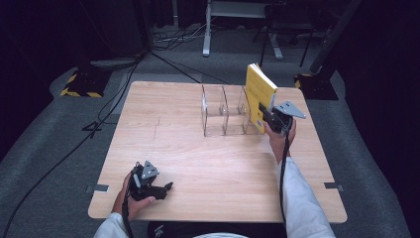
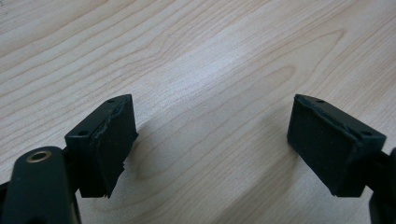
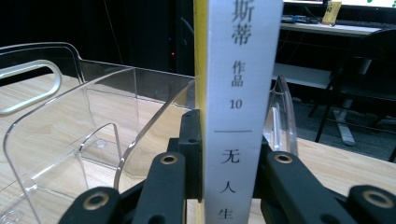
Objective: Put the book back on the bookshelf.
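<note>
While upright at frame right: thin yellow paperback book (image 1: 259, 94), beside clear acrylic divider rack (image 1: 221, 115).
Right claw (image 1: 265, 115): clamped on its spine.
Left claw (image 1: 167, 187): apart, lower left, over pale wooden desk (image 1: 198, 163).

Table (image 1: 188, 163): pale wood-grain top with rounded corners, set on grey carpet.
Hazard-striped bases (image 1: 81, 84): two dark stands with yellow-and-black edging, one past each far corner of the table.
Cables (image 1: 64, 153): black leads trail over the carpet at the left and run off toward the back.
White frame leg (image 1: 207, 29): stands upright on the floor behind the table.
Desk (image 3: 336, 29): a pale desktop in the dark background, a chair (image 3: 359, 88) beside it.
</note>
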The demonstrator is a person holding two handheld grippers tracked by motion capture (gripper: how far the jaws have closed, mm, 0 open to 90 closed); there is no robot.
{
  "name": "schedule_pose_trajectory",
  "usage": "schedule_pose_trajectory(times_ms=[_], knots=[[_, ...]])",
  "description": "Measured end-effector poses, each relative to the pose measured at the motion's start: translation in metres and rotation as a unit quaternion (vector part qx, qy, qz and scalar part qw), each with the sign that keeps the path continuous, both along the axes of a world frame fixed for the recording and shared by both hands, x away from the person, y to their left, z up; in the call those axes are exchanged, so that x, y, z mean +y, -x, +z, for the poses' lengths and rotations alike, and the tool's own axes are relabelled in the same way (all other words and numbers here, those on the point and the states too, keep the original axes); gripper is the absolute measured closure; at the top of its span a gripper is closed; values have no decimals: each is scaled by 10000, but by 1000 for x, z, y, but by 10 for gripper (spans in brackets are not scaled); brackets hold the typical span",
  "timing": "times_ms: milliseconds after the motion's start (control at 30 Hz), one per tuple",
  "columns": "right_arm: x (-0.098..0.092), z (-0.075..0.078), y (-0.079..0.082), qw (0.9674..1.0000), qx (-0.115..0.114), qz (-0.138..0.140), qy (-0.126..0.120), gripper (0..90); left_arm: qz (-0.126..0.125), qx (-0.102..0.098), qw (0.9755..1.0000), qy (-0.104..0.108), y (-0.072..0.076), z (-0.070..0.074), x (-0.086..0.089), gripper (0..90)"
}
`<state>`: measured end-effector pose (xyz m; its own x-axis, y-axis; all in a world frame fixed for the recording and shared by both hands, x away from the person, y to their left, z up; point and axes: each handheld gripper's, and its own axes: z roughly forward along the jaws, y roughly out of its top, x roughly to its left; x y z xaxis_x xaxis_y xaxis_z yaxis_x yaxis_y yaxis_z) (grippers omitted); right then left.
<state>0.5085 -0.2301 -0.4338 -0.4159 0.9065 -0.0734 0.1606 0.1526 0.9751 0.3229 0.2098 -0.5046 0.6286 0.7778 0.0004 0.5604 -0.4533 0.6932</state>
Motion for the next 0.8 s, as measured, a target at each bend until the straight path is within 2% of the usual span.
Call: schedule_pose_trajectory(times_ms=[67,300,600,800], knots=[[3,-3,-2,10000,25,-24,75,767,-3,17,10000,24,0,0,0,163],[1,-9,-3,9999,104,58,-19,763,-21,18,10000,21,1,0,0,162],[-8,-10,4,9993,315,126,184,750,-22,23,10000,21,1,0,0,162],[-12,-10,13,9990,297,165,292,734,-24,31,10000,27,1,0,0,161]])
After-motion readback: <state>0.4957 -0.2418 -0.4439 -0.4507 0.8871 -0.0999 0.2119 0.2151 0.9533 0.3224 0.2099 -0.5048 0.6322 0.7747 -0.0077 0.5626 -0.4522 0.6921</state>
